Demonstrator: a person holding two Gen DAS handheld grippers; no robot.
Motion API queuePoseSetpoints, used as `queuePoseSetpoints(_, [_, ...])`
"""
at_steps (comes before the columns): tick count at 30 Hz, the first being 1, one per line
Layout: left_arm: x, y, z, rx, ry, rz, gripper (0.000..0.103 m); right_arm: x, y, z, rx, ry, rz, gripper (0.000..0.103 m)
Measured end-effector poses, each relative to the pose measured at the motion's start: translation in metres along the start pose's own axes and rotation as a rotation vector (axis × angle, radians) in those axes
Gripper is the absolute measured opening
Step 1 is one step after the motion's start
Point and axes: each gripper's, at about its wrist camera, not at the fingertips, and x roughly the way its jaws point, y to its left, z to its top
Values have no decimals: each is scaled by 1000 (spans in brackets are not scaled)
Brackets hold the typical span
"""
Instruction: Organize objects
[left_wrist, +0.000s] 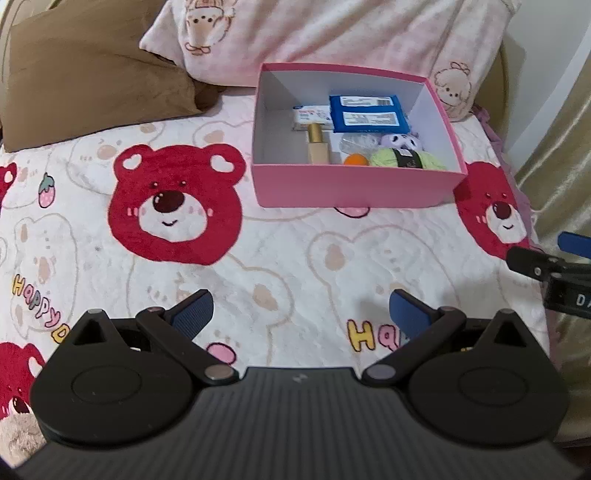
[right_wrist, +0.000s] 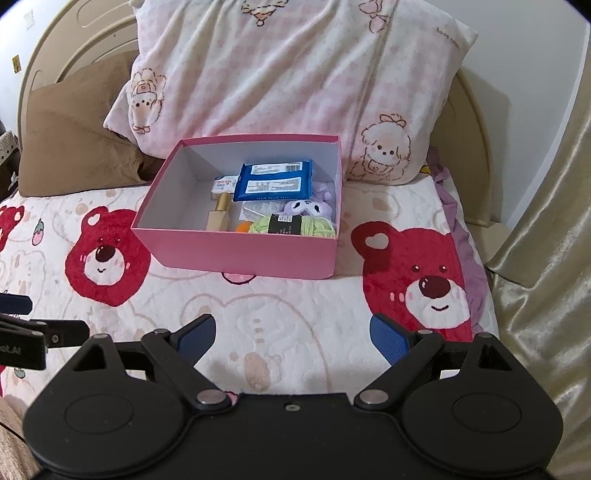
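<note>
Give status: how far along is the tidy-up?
Looks nearly done: blue wipes pack, green yarn skein, purple plush toy and gold-capped bottle all lie inside the pink cardboard box. Nothing in hand: left gripper and right gripper open, empty. No loose items visible on the bear-print blanket.

The left gripper (left_wrist: 301, 312) and right gripper (right_wrist: 293, 334): matte black bodies with ribbed housings, 2 round discs apiece, silver pivot pins, and textured blue finger pads (left_wrist: 408, 314). White lettering marks one side panel.
</note>
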Motion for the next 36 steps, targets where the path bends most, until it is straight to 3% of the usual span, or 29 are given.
queuePoseSetpoints(36, [10,1,-2,32,41,39,103,4,-7,-1,18,33,-48,93])
